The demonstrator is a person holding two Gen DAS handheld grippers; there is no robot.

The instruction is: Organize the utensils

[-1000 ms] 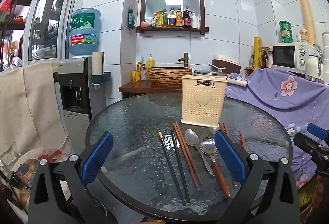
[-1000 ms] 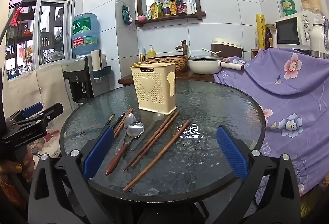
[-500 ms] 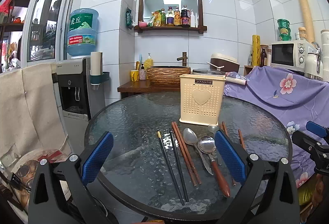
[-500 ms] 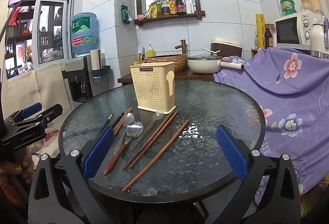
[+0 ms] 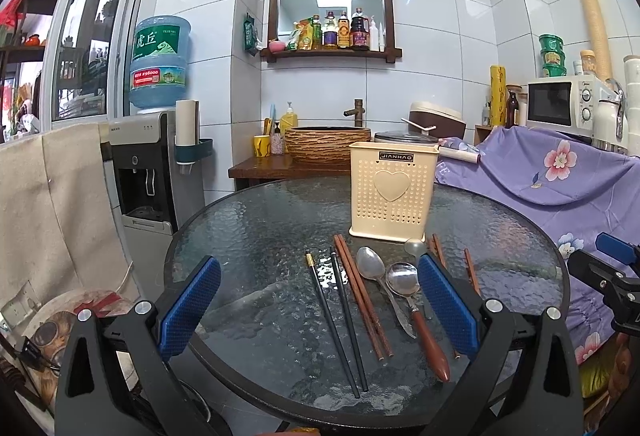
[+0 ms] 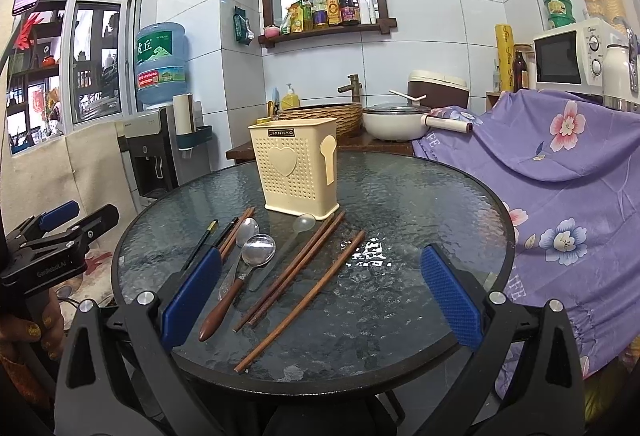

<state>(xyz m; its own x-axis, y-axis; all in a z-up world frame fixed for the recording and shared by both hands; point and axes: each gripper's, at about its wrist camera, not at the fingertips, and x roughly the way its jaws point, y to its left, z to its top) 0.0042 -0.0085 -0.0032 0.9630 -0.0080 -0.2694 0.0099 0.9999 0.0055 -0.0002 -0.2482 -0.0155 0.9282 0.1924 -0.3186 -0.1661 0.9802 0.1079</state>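
The utensils lie loose in a row on the glass table (image 5: pixel 248 236), just near of the cream holder (image 5: pixel 391 191) that stands upright toward the far side. From left to right in my left view: a pair of black chopsticks (image 5: pixel 338 320), a pair of brown chopsticks (image 5: pixel 362 300), a steel spoon (image 5: pixel 370 270), a wooden-handled spoon (image 5: pixel 416 310) and, closest to the holder, a clear plastic spoon (image 6: pixel 302 226). More brown chopsticks (image 6: pixel 308 292) lie to the right, one of them apart from the rest.

I judge all of them light and stiff. The chopsticks are thin and smooth, lying flat on slick glass, so they may roll or skid as I pinch; taking them near the middle, across the pair, should keep them from tipping. The wooden-handled spoon offers the thickest grip, at its handle. The glass itself wants gentle contact.

My left claw (image 5: pixel 320 312) is spread wide and holds nothing, poised at the table's near edge with the black chopsticks between its pads. My right claw (image 6: pixel 320 300) is likewise wide apart and bare, framing the brown chopsticks. A purple flowered cloth (image 6: pixel 560 163) drapes furniture to the right.
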